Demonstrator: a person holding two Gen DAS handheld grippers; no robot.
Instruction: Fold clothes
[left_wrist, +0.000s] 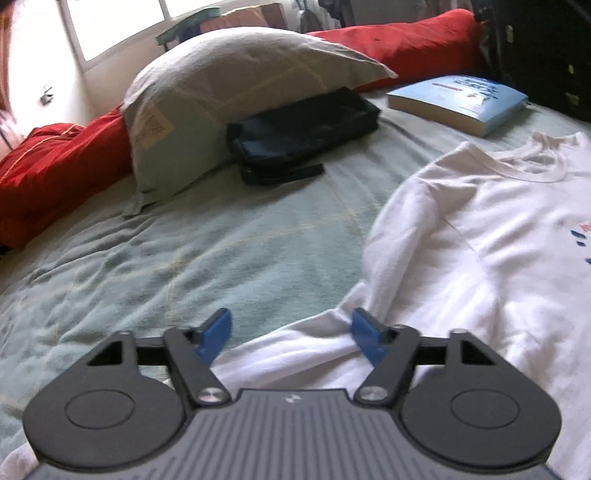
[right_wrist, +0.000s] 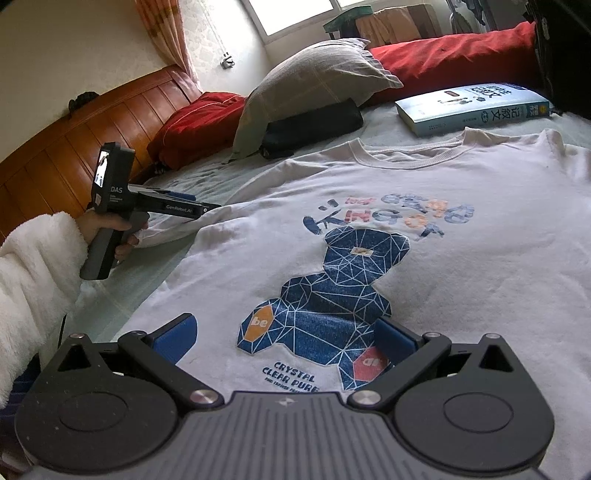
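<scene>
A white T-shirt with a blue bear print lies flat, front up, on the pale green bedsheet. Its left sleeve reaches toward my left gripper. That gripper's blue fingers stand apart over the sleeve's end, with white cloth lying between them and no squeeze showing. In the right wrist view the left gripper is seen from the side at the sleeve, held by a hand in a fluffy white cuff. My right gripper is open just above the shirt's lower print, holding nothing.
A grey pillow leans on a dark blue pouch at the head of the bed. A light blue book lies beyond the shirt's collar. Red bedding runs along the far side, and a wooden headboard stands at the left.
</scene>
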